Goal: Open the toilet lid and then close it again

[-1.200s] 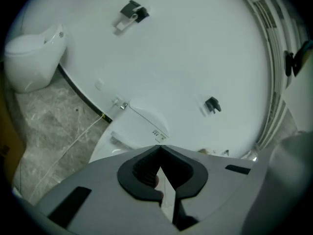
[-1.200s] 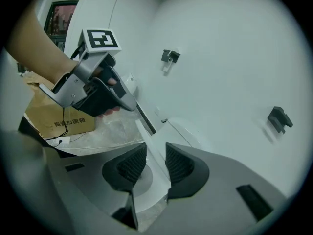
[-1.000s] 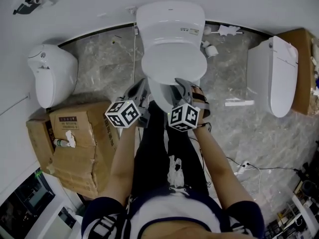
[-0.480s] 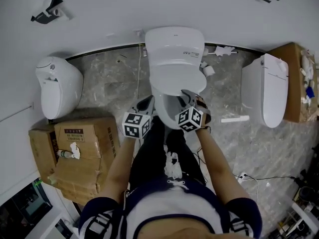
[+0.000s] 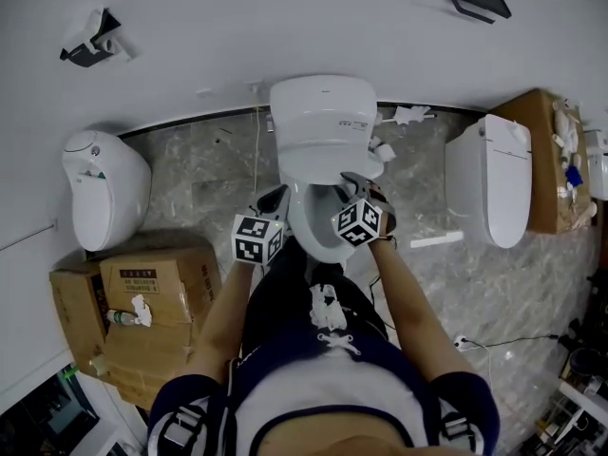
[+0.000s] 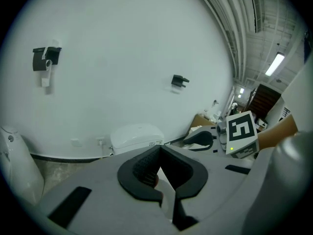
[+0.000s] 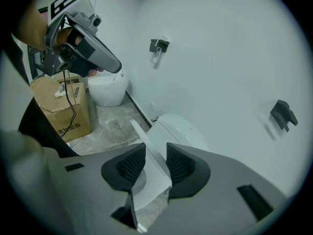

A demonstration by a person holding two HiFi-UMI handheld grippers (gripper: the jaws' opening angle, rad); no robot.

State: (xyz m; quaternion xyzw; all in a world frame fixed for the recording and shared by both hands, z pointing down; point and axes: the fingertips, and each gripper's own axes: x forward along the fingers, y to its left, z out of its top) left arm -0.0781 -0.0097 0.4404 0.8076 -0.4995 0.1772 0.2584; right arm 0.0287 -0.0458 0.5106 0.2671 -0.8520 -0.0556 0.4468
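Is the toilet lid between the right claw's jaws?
Yes: the right gripper view shows the toilet lid standing inside the right claw.

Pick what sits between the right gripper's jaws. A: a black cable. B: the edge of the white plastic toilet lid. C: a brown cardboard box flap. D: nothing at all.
B: in the right gripper view the white plastic toilet lid passes edge-on between the ribbed pads of the right gripper.

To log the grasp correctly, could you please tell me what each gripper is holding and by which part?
The right gripper holds the lid by its edge; the left gripper is shut, holding nothing.
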